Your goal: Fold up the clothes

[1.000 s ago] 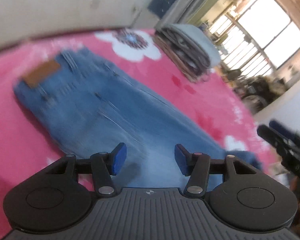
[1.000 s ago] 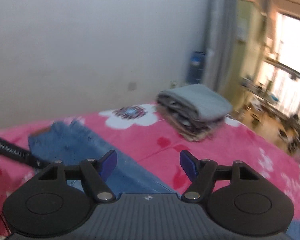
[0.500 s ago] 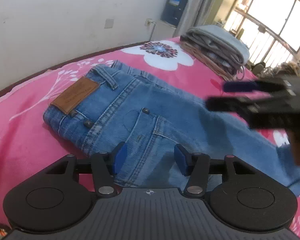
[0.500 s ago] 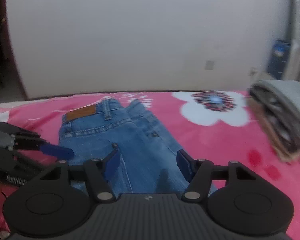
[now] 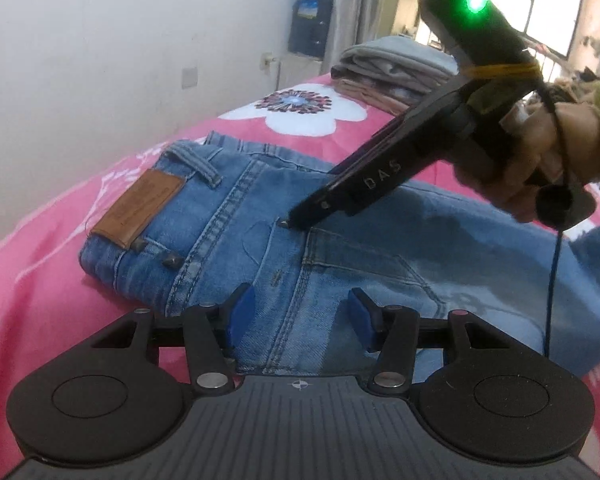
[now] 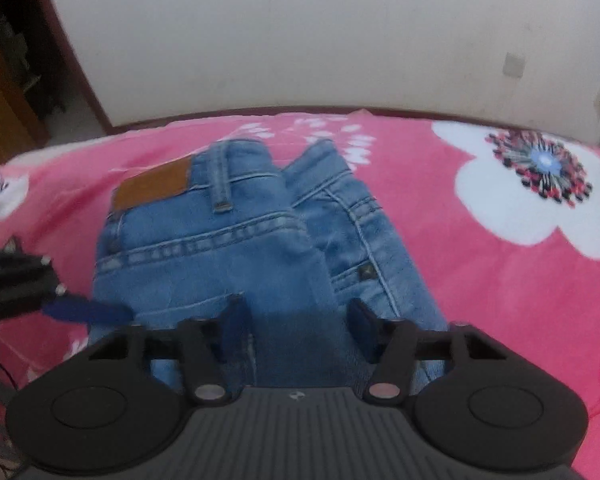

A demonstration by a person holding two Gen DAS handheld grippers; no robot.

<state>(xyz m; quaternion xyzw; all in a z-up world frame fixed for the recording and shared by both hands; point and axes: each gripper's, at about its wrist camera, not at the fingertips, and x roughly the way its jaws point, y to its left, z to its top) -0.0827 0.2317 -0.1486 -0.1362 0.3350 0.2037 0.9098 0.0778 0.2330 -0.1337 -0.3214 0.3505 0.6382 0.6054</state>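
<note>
Blue jeans (image 5: 300,216) lie folded lengthwise on a pink flowered bedspread (image 5: 40,280), with the brown waist patch (image 5: 140,208) at the left end. My left gripper (image 5: 300,312) hovers open just over the seat of the jeans, nothing between its blue pads. My right gripper (image 6: 298,320), held in a person's hand (image 5: 540,160), points steeply down. Its tip (image 5: 296,220) meets the denim by the back pocket. Its jaws are closing, with denim (image 6: 220,248) below and between them and a gap still showing. The left gripper (image 6: 20,288) shows at the left edge of the right wrist view.
A stack of folded clothes (image 5: 392,68) sits on the bed's far right. A blue water jug (image 5: 310,24) stands by the white wall beyond the bed's far edge (image 6: 300,110). Dark wooden furniture (image 6: 4,92) stands off the left end.
The right gripper swung left across the bed and down onto the jeans near the waist, and its jaws narrowed. The left gripper rolled level and sank a little closer to the denim.
</note>
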